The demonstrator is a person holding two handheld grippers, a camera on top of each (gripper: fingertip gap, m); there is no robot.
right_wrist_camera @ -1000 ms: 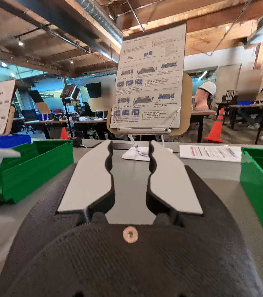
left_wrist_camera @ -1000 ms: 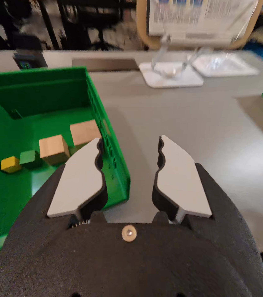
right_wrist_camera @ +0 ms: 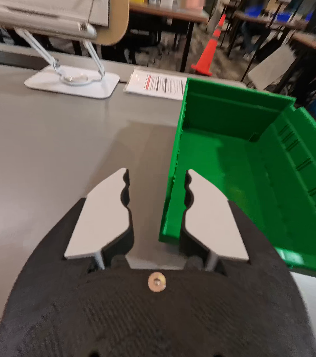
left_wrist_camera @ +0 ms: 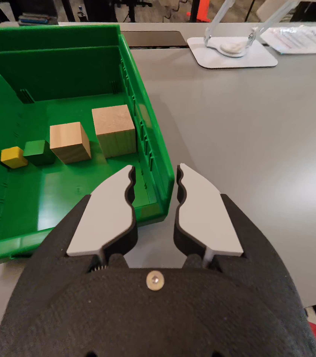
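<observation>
My left gripper (left_wrist_camera: 155, 168) is open and empty, held above the near right corner of a green bin (left_wrist_camera: 161, 173). In this bin lie a large wooden block (left_wrist_camera: 114, 129), a smaller wooden block (left_wrist_camera: 68, 141), a green cube (left_wrist_camera: 37, 151) and a yellow cube (left_wrist_camera: 13, 156). My right gripper (right_wrist_camera: 157, 172) is open and empty, held above the left wall of a second green bin (right_wrist_camera: 174, 177), which looks empty where I can see into it. Both bins stand on a grey table (left_wrist_camera: 240, 135).
A white document stand base (left_wrist_camera: 232, 52) and a clear sleeve with a printed sheet (left_wrist_camera: 298, 38) lie at the table's far edge; they also show in the right wrist view (right_wrist_camera: 72, 81) (right_wrist_camera: 159, 85). An orange cone (right_wrist_camera: 209, 48) stands on the floor beyond the table.
My left gripper has moved forward and left toward its bin. My right gripper has tilted down and swung right, from facing the room to looking at the table and the second bin, and opened wider.
</observation>
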